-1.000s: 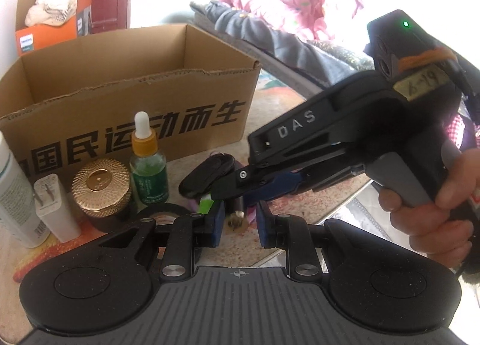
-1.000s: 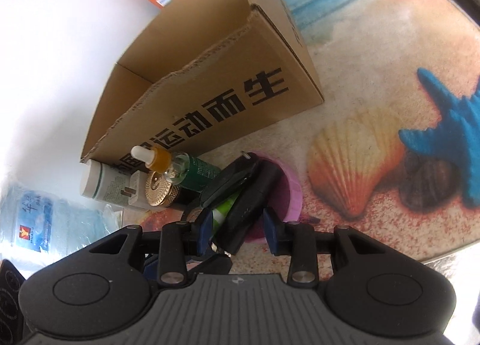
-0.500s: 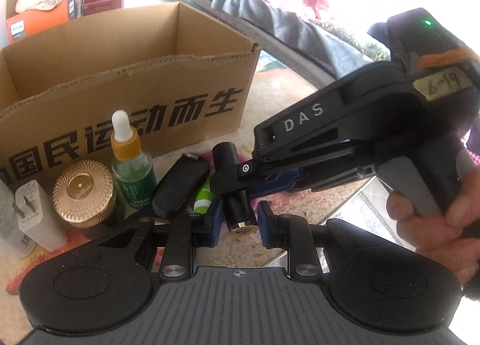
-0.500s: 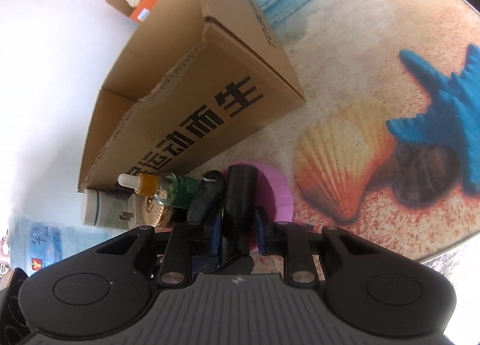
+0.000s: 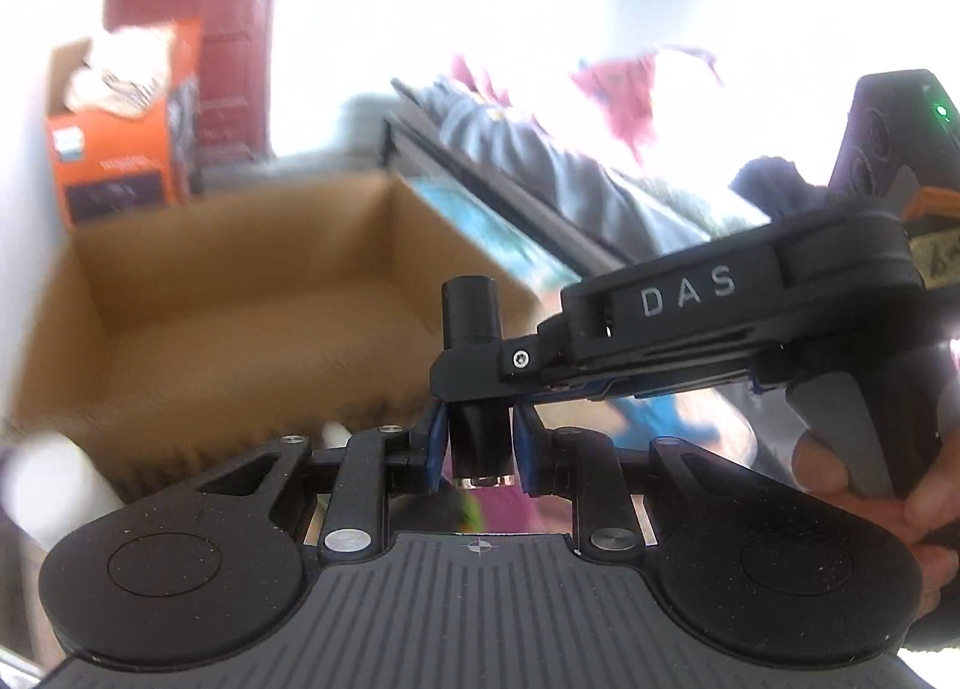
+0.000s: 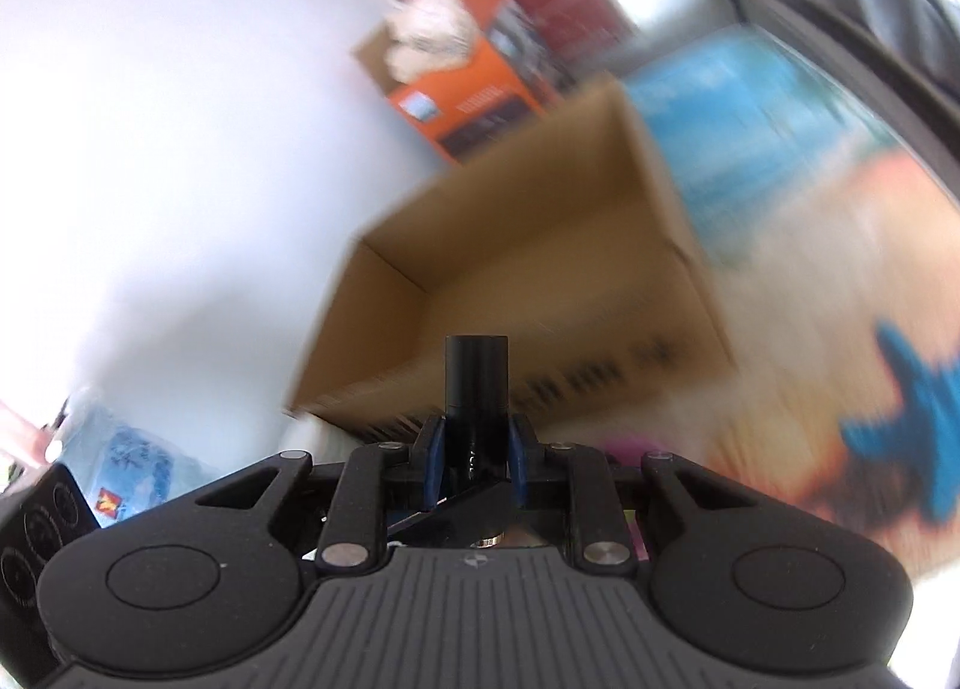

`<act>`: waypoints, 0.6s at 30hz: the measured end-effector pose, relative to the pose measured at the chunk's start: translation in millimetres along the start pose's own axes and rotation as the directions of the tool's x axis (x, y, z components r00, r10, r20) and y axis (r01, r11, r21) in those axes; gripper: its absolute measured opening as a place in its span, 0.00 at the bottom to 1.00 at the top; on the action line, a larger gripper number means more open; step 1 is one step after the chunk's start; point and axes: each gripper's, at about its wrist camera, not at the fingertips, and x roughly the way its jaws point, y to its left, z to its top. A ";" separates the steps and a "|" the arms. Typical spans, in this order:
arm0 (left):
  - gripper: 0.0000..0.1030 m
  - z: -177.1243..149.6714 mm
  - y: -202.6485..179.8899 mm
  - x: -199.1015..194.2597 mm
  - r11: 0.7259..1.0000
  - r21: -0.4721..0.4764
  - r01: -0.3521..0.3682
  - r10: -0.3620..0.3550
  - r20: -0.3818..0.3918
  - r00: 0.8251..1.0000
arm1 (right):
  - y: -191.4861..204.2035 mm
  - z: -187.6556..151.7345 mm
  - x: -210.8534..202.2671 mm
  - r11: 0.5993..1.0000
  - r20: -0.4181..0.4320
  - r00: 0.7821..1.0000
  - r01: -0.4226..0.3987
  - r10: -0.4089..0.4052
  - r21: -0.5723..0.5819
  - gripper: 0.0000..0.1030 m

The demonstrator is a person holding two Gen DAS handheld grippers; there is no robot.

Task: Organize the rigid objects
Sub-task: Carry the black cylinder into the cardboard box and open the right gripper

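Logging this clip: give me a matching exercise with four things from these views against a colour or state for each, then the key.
Things:
1. black tube
2. cardboard box
3. small carton
4. right gripper

States:
A. orange, in the background
B. open-topped, brown
C. pinched by both grippers, upright
D. shut, DAS lettered on it

Pairs: 1-C, 2-B, 3-A, 4-D

— What's the left gripper (image 5: pixel 477 440) look like?
— Matte black, ribbed body, blue pads, silver pivot screws.
— And the right gripper (image 6: pixel 477 452)?
— Same build; white "DAS" lettering on its side, a green light, a handwritten label.
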 end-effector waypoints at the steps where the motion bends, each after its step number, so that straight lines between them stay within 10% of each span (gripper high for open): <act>1: 0.22 7.5 6.6 -4.1 1.000 0.000 -0.019 0.019 0.011 1.000 | 8.9 8.4 6.0 0.999 -0.002 1.000 -0.021 0.021 -0.025 0.23; 11: 0.22 72.8 102.1 40.8 0.980 -0.071 -0.187 0.177 -0.127 0.976 | 48.5 101.0 146.6 0.996 -0.212 0.974 -0.084 0.076 -0.028 0.23; 18: 0.22 60.4 150.1 90.4 0.956 -0.082 -0.281 0.240 -0.333 0.912 | 29.8 114.1 252.7 1.000 -0.440 0.898 -0.017 0.026 0.024 0.23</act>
